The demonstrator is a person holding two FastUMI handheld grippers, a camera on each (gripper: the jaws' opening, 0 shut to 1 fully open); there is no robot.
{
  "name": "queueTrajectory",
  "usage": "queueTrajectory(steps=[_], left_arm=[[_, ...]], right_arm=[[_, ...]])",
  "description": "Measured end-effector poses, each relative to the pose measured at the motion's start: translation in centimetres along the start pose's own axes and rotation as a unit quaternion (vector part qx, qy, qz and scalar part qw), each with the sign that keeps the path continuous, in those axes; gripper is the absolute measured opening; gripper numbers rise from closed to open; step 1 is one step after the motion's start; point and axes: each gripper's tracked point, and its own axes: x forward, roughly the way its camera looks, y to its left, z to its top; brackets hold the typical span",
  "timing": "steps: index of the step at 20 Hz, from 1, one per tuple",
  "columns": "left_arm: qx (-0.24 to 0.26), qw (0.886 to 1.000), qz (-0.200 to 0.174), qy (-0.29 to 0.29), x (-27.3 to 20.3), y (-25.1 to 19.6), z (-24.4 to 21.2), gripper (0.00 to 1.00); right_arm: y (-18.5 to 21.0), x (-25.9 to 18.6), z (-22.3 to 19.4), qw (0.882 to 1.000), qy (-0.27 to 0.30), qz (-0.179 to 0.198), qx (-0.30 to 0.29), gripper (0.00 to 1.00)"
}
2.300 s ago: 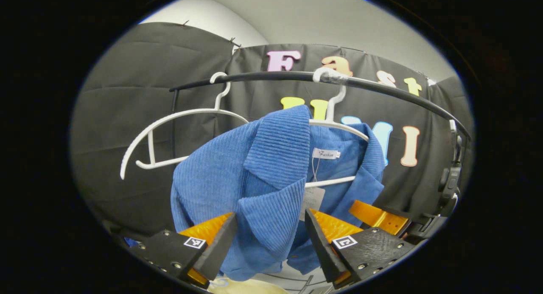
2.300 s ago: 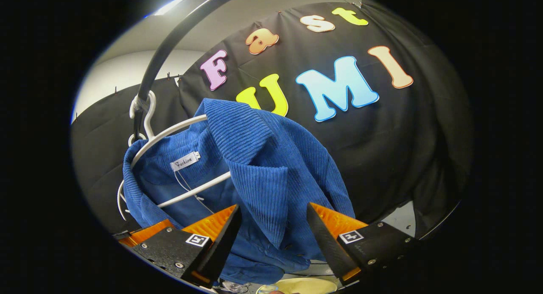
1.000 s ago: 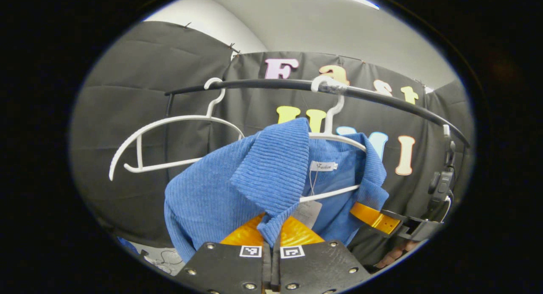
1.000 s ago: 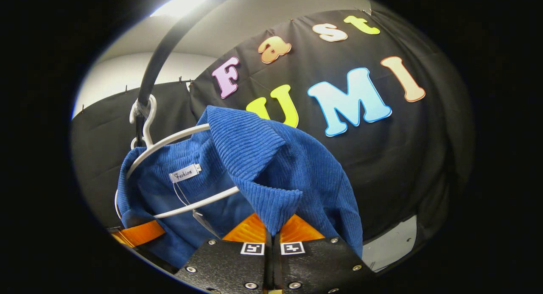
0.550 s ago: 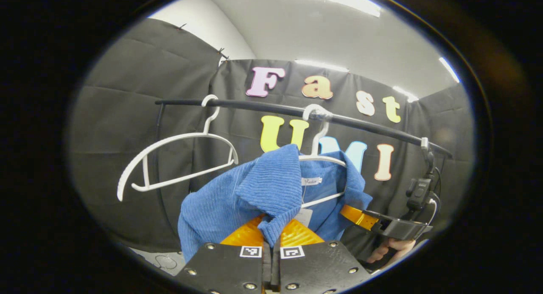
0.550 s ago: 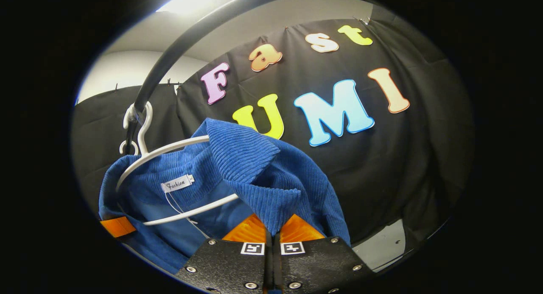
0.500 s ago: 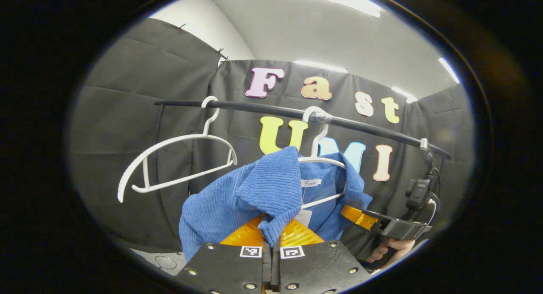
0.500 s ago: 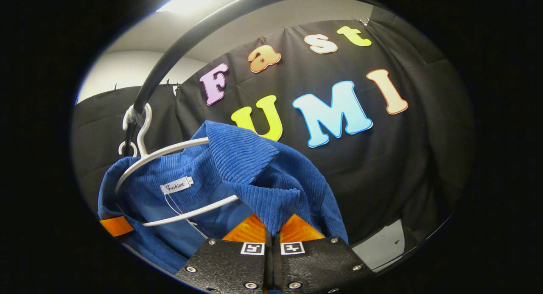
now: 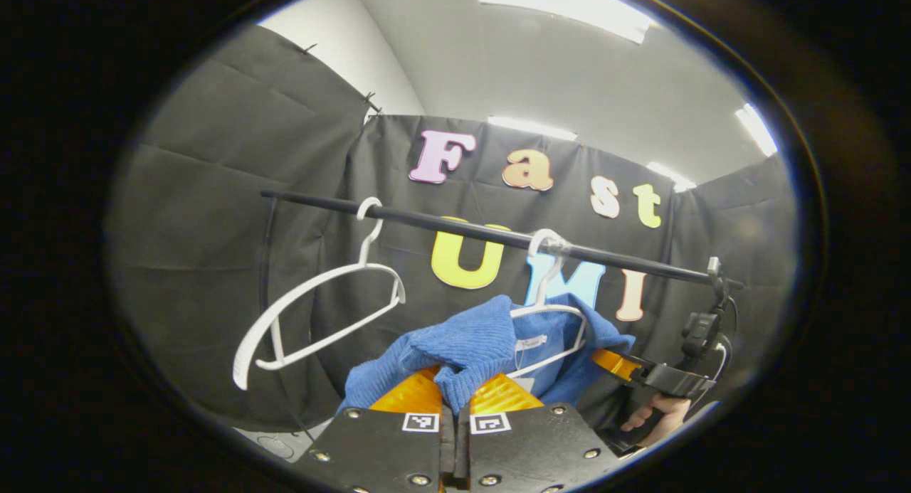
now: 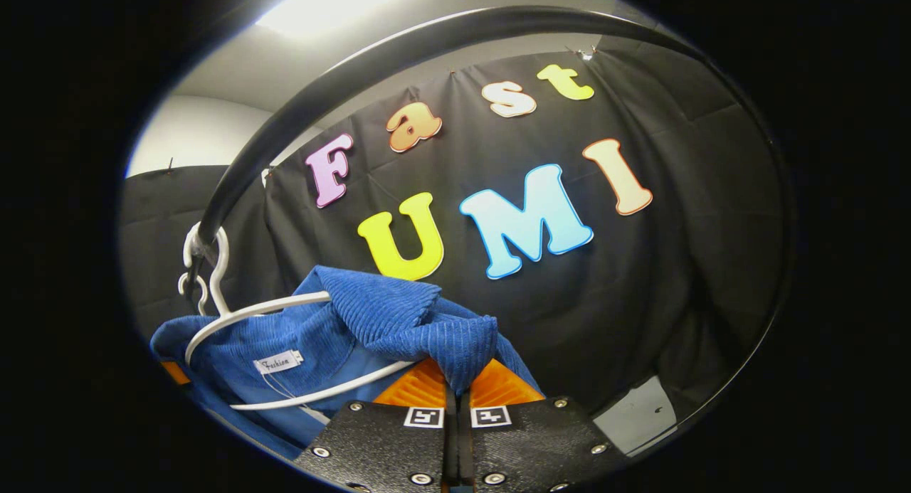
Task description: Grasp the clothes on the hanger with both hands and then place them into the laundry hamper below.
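Blue corduroy clothes [image 9: 470,340] are hanging on a white hanger [image 9: 551,311] hooked over the black rail [image 9: 455,226], with the collar spread to either side and a small label showing at the neck. In the left gripper view, the left gripper [image 9: 455,400] is pinching one collar flap, both fingers pressed together on the ribbed cloth. In the right gripper view, the right gripper [image 10: 457,393] is closed in the same way on the other flap of the clothes [image 10: 398,322], with the hanger [image 10: 277,308] arching just beside it. The right gripper [image 9: 644,375] is also showing far off at the garment's far edge, held by a hand [image 9: 658,418]. A second, empty hanger [image 9: 313,308] is hanging farther along the rail, apart from the garment.

Judging by this, the grasping step is done and the clothes are being worked off the hanger. The next move is likely calling for both grippers to draw the shoulders clear of the hanger's arms together, then lower the garment.

Both cameras are pointing upward, so where the hamper sits is hard to judge. How much of the garment is resting on the hanger is hard to tell, since its lower part is cut off behind the fingers.
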Motion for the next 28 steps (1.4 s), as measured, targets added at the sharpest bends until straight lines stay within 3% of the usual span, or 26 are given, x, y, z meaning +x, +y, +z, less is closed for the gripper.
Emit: queueTrajectory(steps=[5,9,12,16,23,28], left_arm=[[0.015,1.0,0.006,-0.003,0.7,2.4,1.4,0.0],[0.063,0.998,0.012,-0.001,0.8,4.1,2.4,0.0],[0.063,0.998,0.014,0.005,1.0,5.3,2.7,0.0],[0.046,0.999,0.012,0.011,1.6,7.3,3.1,0.0],[0.108,0.994,0.008,0.035,3.1,10.7,3.2,0.01],[0.115,0.993,-0.008,0.038,5.3,10.8,2.3,0.0]], right_arm=[[-1.1,1.3,1.7,0.999,-0.032,-0.023,0.009,0.0],[-1.6,1.9,3.0,0.998,-0.049,-0.034,0.013,0.0],[-2.0,2.5,4.0,0.997,-0.064,-0.041,0.015,0.0],[-1.7,3.1,5.2,0.995,-0.082,-0.046,-0.021,0.0],[-1.9,4.6,6.2,0.994,-0.103,-0.042,-0.022,0.0],[-3.0,4.9,6.6,0.99,-0.123,-0.058,-0.048,0.0]])
